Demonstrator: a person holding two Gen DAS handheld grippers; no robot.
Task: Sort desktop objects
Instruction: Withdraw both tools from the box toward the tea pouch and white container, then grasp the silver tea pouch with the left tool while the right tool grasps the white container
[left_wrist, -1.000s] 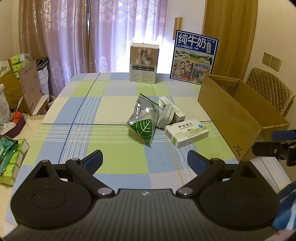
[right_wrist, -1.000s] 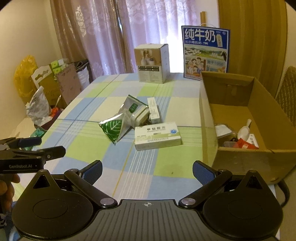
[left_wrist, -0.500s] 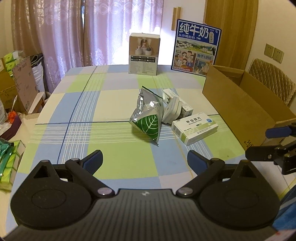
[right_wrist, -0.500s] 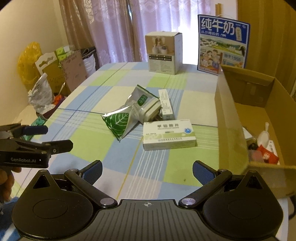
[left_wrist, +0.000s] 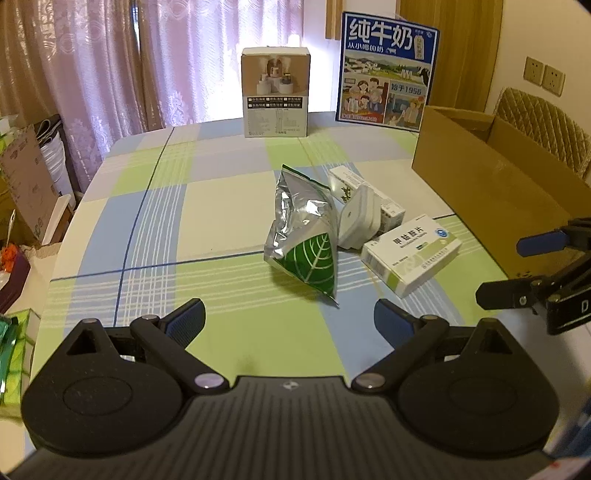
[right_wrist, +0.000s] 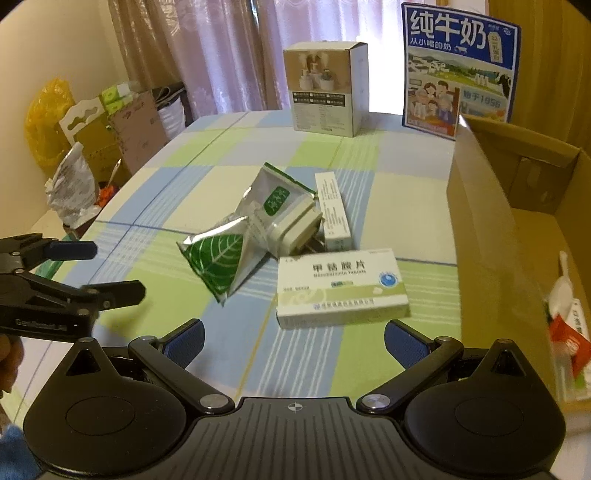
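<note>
We note both the left hand-held gripper (left_wrist: 289, 319) and right hand-held gripper (right_wrist: 294, 338) spread wide and empty, a few items already in the cardboard box (right_wrist: 480, 236), while the foil pouch (right_wrist: 221, 258), medicine box (right_wrist: 341, 288) and two smaller pieces wait on the bench (right_wrist: 147, 206).

A blue milk poster (left_wrist: 388, 72) with Chinese characters stands upright at the far edge of the desk (left_wrist: 221, 206), which wears a green, blue and cream checked cloth; a tall white product box (left_wrist: 275, 96) stands just left of the poster. Pinkish lace curtains (left_wrist: 155, 59) hang behind them. Off the desk's left side sit cardboard pieces (right_wrist: 138, 129), a yellow bag (right_wrist: 40, 122) and a crumpled silver bag (right_wrist: 72, 184).
</note>
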